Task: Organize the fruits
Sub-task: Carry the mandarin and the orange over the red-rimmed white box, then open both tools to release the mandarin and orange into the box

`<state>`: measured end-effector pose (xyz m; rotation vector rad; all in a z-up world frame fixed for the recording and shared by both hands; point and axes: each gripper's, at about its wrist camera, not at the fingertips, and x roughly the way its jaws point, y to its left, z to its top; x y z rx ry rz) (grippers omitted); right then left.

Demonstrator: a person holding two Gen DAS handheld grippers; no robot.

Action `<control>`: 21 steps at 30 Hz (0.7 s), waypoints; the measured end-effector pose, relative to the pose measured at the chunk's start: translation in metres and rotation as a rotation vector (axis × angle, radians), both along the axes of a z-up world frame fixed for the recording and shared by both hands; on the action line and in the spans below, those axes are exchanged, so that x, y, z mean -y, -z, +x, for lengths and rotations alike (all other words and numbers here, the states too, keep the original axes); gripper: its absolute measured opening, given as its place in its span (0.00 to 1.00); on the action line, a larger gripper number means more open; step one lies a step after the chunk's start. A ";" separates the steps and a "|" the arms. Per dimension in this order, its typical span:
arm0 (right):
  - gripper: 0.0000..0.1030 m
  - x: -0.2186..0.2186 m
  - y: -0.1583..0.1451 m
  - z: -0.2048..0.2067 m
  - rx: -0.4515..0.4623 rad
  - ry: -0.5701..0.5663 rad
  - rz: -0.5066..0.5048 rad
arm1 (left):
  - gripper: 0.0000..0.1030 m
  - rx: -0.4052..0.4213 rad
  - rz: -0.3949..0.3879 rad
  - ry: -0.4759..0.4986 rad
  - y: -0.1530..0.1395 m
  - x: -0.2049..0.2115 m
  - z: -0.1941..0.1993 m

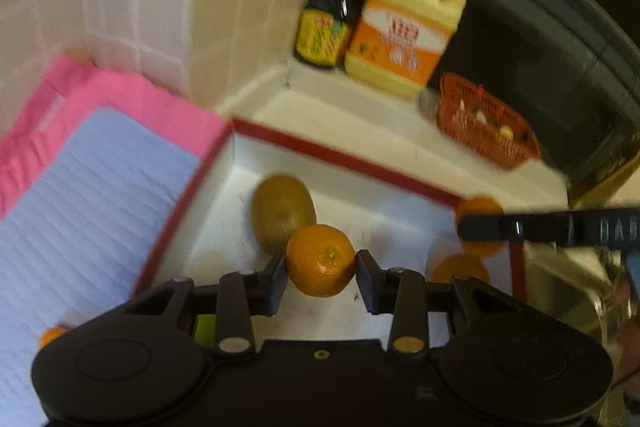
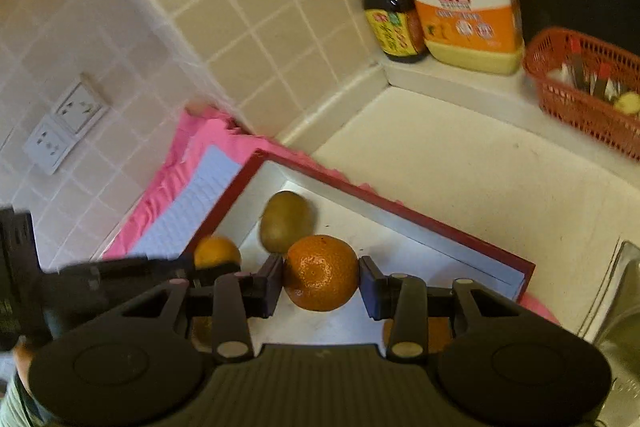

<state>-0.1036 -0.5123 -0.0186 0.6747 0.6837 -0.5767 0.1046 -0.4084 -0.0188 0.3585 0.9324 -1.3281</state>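
Both grippers, left gripper [image 1: 321, 269] and right gripper [image 2: 321, 277], each pinch a small round orange mandarin [image 1: 321, 260] [image 2: 321, 273] over the red-rimmed white cardboard box [image 1: 344, 159]. A fuzzy brown kiwi [image 1: 280, 211] sits half-hidden behind. Everything's blurry, and more orange fruit is tucked under the fingers.

Both wrist cams close, angled down; share red-rimmed box [image 1: 344, 159] [image 2: 400, 205].

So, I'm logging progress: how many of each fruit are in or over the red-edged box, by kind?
Oranges: 3, one in the left gripper, one in the right gripper, one lying in the box
Kiwis: 1
Total: 4 clearly seen; shapes hidden under the grippers left out
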 end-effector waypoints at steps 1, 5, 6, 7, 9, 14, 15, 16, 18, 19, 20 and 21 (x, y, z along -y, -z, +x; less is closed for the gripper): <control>0.41 0.004 0.004 0.002 -0.003 0.001 0.018 | 0.43 0.000 0.016 0.006 0.006 0.003 0.000; 0.41 0.018 0.026 0.019 -0.030 -0.008 0.078 | 0.43 0.006 0.076 0.029 0.029 0.014 -0.003; 0.41 0.020 0.031 0.024 -0.040 -0.009 0.083 | 0.43 0.006 0.085 0.036 0.032 0.016 -0.004; 0.41 0.022 0.035 0.029 -0.050 -0.010 0.087 | 0.43 0.009 0.094 0.041 0.036 0.018 -0.005; 0.41 0.025 0.042 0.037 -0.066 -0.009 0.093 | 0.43 0.020 0.112 0.047 0.042 0.020 -0.005; 0.41 0.030 0.051 0.048 -0.100 -0.013 0.085 | 0.43 0.033 0.130 0.064 0.049 0.025 -0.006; 0.41 0.031 0.053 0.050 -0.108 -0.011 0.085 | 0.43 0.040 0.131 0.067 0.050 0.025 -0.006; 0.41 0.032 0.055 0.051 -0.115 -0.006 0.086 | 0.43 0.047 0.133 0.070 0.051 0.026 -0.007; 0.41 0.033 0.058 0.052 -0.128 0.002 0.089 | 0.44 0.063 0.142 0.082 0.053 0.027 -0.007; 0.42 0.034 0.059 0.052 -0.130 0.005 0.091 | 0.44 0.066 0.147 0.086 0.054 0.026 -0.005; 0.42 0.035 0.059 0.052 -0.133 0.009 0.094 | 0.44 0.067 0.151 0.087 0.055 0.026 -0.005; 0.43 0.036 0.060 0.051 -0.136 0.014 0.098 | 0.44 0.067 0.153 0.083 0.055 0.026 -0.003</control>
